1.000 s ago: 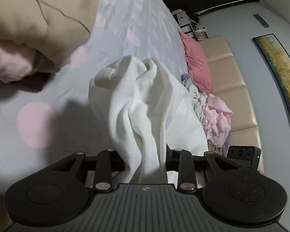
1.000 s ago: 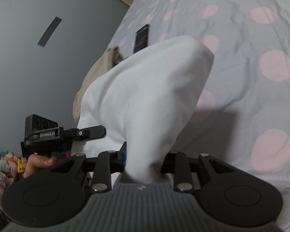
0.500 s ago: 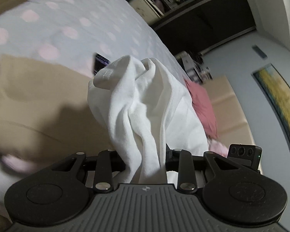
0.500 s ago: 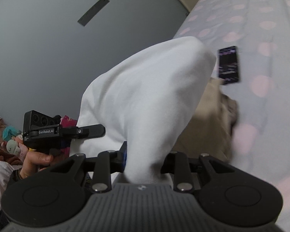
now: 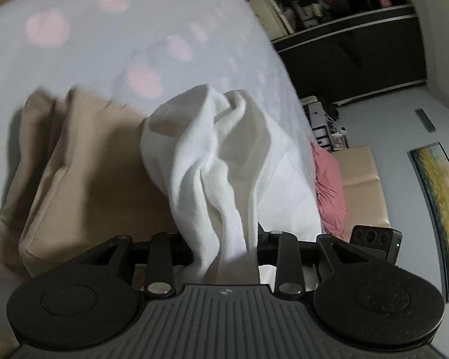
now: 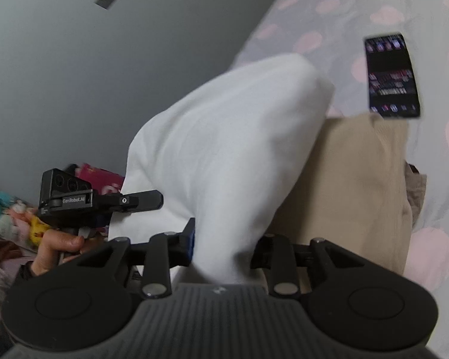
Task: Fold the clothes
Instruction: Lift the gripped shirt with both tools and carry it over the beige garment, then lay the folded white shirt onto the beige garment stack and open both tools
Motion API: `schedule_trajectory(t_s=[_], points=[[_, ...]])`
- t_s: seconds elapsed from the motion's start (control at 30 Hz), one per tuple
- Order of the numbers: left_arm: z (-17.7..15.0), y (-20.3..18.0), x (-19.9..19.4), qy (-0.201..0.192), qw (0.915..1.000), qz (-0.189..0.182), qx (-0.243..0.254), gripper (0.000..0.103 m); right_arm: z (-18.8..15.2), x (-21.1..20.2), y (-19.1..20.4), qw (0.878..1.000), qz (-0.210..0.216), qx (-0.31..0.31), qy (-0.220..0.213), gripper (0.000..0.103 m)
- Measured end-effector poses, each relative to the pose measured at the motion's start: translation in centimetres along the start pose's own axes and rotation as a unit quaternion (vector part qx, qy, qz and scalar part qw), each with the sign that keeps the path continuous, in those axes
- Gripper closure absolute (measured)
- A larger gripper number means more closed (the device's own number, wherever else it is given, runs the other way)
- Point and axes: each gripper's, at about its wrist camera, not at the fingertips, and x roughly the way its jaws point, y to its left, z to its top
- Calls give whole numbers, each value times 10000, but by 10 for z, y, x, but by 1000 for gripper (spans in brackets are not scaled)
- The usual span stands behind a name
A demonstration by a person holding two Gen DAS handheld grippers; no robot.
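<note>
Left claw: clamped on a bunched, ribbed part of the white garment; also seen from the right wrist view, held by a hand.
Right claw: closed on a smooth part of the same white garment.
Garment axis: cloth rises forward out of each claw and ends in a rounded fold; it hangs between both claws, above the tan folded clothes.
Bed: grey cover with pink dots; tan stack lies on it, a dark phone just beyond the stack.
Room: pink pillow, beige headboard, dark shelving, framed painting, grey wall.
</note>
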Motion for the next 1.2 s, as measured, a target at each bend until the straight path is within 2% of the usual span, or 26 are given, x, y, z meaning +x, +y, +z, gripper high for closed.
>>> schedule_trajectory(t_s=[0.03, 0.1, 0.13, 0.2, 0.23, 0.37, 0.47, 0.5, 0.57, 0.6, 0.67, 0.77, 0.8, 1.03, 1.1, 1.13, 1.2], points=[[-1, 10, 5, -3, 10000, -21, -78, 62, -2, 9, -9, 10000, 1, 63, 7, 64], [-3, 30, 16, -9, 9997, -64, -233, 59, -9, 16, -26, 9992, 239, 307, -114, 60], [-4, 39, 20, -14, 9995, -83, -294, 59, -11, 13, -25, 9993, 235, 237, -175, 60], [-1, 32, 10, -58, 9999, -54, -130, 56, -16, 6, -21, 9993, 228, 95, -298, 58], [-1, 25, 2, -177, 9997, 132, 41, 55, -18, 3, -19, 9991, 212, 16, -359, 55], [-5, -14, -31, -951, 9914, 559, 699, 54, -23, -27, 11, 9931, -701, -797, -491, 46], [-10, -46, -56, -1589, 9769, 806, 1180, 54, -19, -52, 36, 9781, -1397, -1316, -804, 45], [-12, -56, -63, -1788, 9709, 864, 1340, 54, -19, -58, 45, 9715, -1524, -1487, -1045, 45], [-18, -78, -55, -2000, 9639, 575, 1663, 49, -19, -71, 63, 9554, -1763, -1815, -1522, 45], [-21, -87, -51, -2092, 9598, 461, 1813, 44, -17, -71, 67, 9517, -1747, -1853, -1713, 45], [-23, -82, -36, -2072, 9557, 752, 1950, 43, -14, -70, 74, 9432, -1718, -1927, -2090, 46], [-27, -76, -13, -2038, 9477, 1188, 2150, 45, -8, -38, 79, 9282, -1988, -2047, -2387, 47], [-28, -73, -5, -2026, 9445, 1332, 2216, 49, -7, -27, 78, 9226, -2118, -2094, -2452, 48], [-35, -57, 46, -1933, 9166, 2308, 2632, 51, -11, -1, 46, 9079, -2689, -2027, -2496, 50], [-31, -48, 32, -2036, 9278, 2146, 2273, 52, -12, 6, 36, 9031, -2851, -2006, -2507, 48], [-32, -49, 23, -2113, 9239, 2207, 2303, 46, -13, 10, 32, 9006, -2932, -1996, -2513, 48], [-40, -59, 10, -2310, 9088, 2365, 2546, 47, -20, 6, 31, 8960, -2966, -1980, -2647, 48]])
